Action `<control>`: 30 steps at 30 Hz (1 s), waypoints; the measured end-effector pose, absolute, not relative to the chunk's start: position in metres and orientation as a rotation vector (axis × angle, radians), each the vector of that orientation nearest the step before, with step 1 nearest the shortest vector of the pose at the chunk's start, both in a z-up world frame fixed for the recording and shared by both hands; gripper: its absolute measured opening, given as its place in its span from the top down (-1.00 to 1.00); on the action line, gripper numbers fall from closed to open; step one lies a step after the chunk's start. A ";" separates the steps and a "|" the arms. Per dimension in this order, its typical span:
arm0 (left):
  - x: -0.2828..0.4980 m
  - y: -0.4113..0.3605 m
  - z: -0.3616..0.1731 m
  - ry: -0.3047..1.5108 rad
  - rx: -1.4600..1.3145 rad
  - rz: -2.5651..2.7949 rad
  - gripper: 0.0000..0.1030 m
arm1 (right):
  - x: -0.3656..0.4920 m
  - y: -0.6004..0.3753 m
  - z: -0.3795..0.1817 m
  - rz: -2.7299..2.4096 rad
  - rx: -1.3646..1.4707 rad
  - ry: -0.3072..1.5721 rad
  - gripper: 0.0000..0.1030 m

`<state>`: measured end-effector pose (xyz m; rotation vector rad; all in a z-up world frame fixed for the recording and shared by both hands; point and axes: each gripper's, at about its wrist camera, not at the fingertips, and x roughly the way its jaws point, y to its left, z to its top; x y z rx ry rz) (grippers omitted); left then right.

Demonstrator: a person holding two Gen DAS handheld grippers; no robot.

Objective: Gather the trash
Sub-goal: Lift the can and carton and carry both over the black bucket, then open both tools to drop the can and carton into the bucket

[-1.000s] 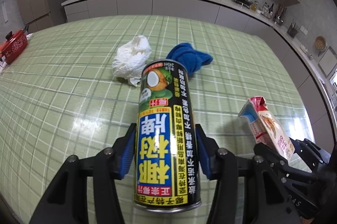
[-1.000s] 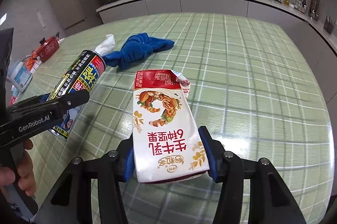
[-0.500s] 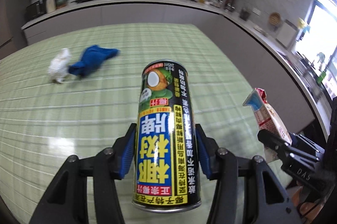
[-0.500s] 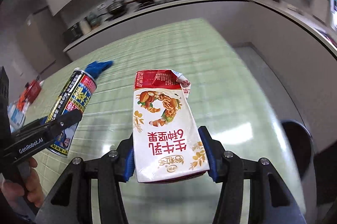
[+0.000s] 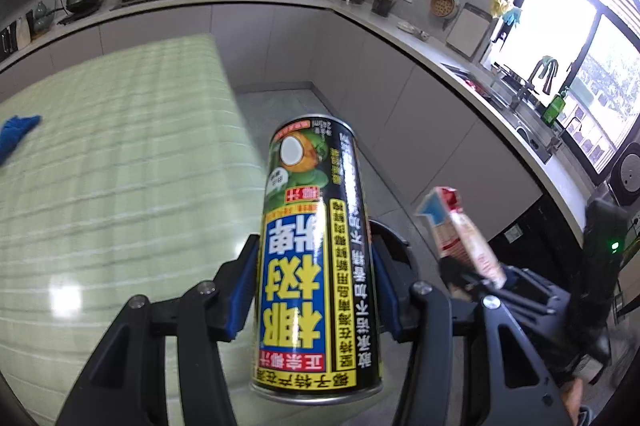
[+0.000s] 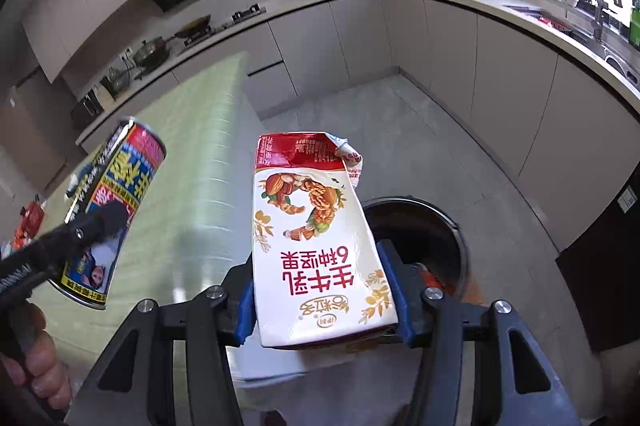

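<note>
Right wrist view: carton [image 6: 320, 246] hides much of the bin [image 6: 432, 230]. Right tool [image 6: 324, 298] grips the carton, left tool [image 5: 314, 290] the can [image 5: 316, 258]; both lie lengthwise along the fingers, beyond the bench [image 5: 112, 186] edge.

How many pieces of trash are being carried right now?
2. A tall black-and-yellow drink can sits clamped in the left gripper, and a crumpled white-and-red milk carton in the right gripper. More may lie out of view.

We read upside-down 椰树 椰汁, 正宗椰汁 on can [image 5: 316, 262]. Carton [image 6: 316, 246] reads 生牛乳, 6种坚果, also inverted. Fine print too small for us.
</note>
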<state>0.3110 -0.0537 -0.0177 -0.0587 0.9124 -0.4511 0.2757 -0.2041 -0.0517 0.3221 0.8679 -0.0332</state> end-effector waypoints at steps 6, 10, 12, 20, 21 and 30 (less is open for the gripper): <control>0.311 -0.134 -0.064 0.976 -0.068 -0.412 -0.04 | 0.291 -0.274 -0.114 0.019 0.325 0.960 -0.08; 0.316 -0.156 -0.105 1.026 -0.075 -0.347 -0.04 | 0.309 -0.295 -0.156 0.056 0.331 1.011 -0.08; 0.321 -0.162 -0.129 1.049 -0.065 -0.309 -0.04 | 0.322 -0.299 -0.176 0.079 0.313 1.035 -0.08; 0.343 -0.166 -0.185 1.165 -0.055 -0.210 -0.12 | 0.350 -0.319 -0.214 0.067 0.277 1.075 -0.28; 0.340 -0.170 -0.188 1.165 -0.046 -0.205 -0.17 | 0.348 -0.324 -0.209 0.059 0.290 1.055 -0.28; 0.326 -0.181 -0.131 1.088 -0.044 -0.249 -0.36 | 0.318 -0.342 -0.149 -0.029 0.326 0.961 -0.28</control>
